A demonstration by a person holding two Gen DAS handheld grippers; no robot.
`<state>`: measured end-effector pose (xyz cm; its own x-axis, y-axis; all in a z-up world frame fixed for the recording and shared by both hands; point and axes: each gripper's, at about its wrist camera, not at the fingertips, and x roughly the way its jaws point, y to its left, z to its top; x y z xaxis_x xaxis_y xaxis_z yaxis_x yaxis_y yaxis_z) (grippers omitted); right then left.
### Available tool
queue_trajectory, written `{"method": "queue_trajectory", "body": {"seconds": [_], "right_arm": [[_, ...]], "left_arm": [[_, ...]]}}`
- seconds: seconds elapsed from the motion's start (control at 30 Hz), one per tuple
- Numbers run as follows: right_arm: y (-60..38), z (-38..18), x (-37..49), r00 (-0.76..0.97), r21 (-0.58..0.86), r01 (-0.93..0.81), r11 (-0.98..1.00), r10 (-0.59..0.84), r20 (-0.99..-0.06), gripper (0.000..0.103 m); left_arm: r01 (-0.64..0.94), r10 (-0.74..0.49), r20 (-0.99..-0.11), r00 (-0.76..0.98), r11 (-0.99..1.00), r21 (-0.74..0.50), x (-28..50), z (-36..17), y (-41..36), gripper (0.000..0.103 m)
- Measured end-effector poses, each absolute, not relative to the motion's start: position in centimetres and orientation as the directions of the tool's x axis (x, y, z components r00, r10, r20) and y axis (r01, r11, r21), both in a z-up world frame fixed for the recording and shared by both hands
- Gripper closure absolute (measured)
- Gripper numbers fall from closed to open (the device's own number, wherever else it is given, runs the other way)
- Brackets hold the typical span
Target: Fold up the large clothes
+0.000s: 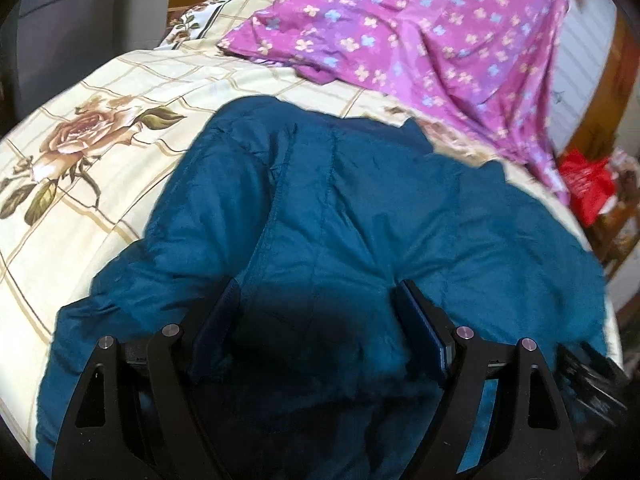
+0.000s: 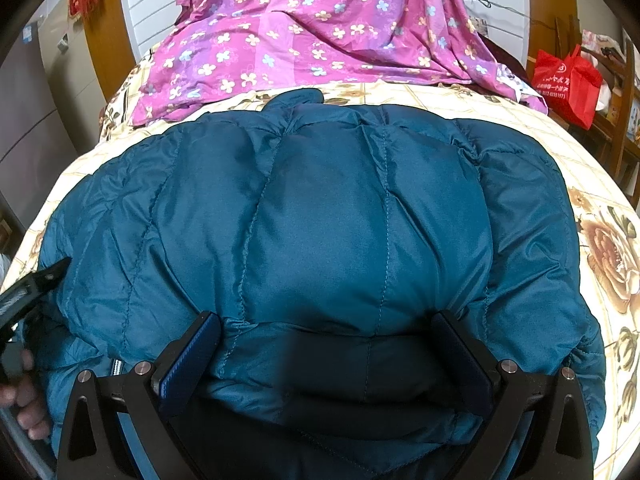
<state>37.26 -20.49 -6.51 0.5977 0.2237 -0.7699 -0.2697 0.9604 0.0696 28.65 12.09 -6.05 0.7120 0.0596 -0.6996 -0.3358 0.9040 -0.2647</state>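
Note:
A teal quilted puffer jacket lies spread on the bed, filling most of both views; it shows in the left wrist view too. My left gripper is open, its jaws wide apart, low over the jacket's near part. My right gripper is open as well, with a bulging fold of the jacket between its two blue pads; the pads stand apart from each other. The left gripper's tip and the hand holding it show at the left edge of the right wrist view.
The bed has a cream sheet with a rose print. A purple flowered sheet lies bunched at the far end, behind the jacket. A red bag stands beside the bed at the right. A grey cabinet stands at the left.

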Motion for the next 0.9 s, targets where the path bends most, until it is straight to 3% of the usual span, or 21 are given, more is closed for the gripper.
{"method": "queue_trajectory", "body": {"seconds": [0.1,0.2,0.33,0.5,0.7,0.9], "right_arm": [[-20.9,-4.8,36.9,0.571,0.063,-0.239,0.969,0.193,-0.798,0.001],[-22.4,-2.0,34.1,0.585,0.126,-0.213,0.969,0.23,-0.777,0.0],[-23.8,1.0,27.9,0.607,0.041,-0.256,0.966,0.194,-0.771,0.0],[-27.8,2.1,19.3,0.627,-0.031,-0.313,0.949,0.182,-0.757,0.001],[-34.3,-1.0,12.3,0.618,0.073,-0.25,0.965,0.217,-0.756,0.001],[-40.3,-5.3,9.4,0.581,0.31,-0.162,0.937,0.344,-0.737,0.0]], "left_arm": [[-0.357,0.053,-0.682,0.73,0.88,-0.314,25.6,-4.6,13.7,0.022],[-0.379,0.087,-0.69,0.718,0.881,-0.283,22.8,-3.6,14.8,0.022],[-0.318,0.089,-0.733,0.675,0.931,-0.179,19.2,-3.0,16.2,0.022],[-0.23,-0.017,-0.756,0.655,0.948,-0.221,13.8,-2.8,18.3,0.022],[-0.182,-0.014,-0.808,0.589,0.972,-0.149,7.7,-5.1,19.8,0.022],[-0.197,-0.006,-0.841,0.542,0.971,-0.134,5.2,-7.1,20.9,0.022]]}}
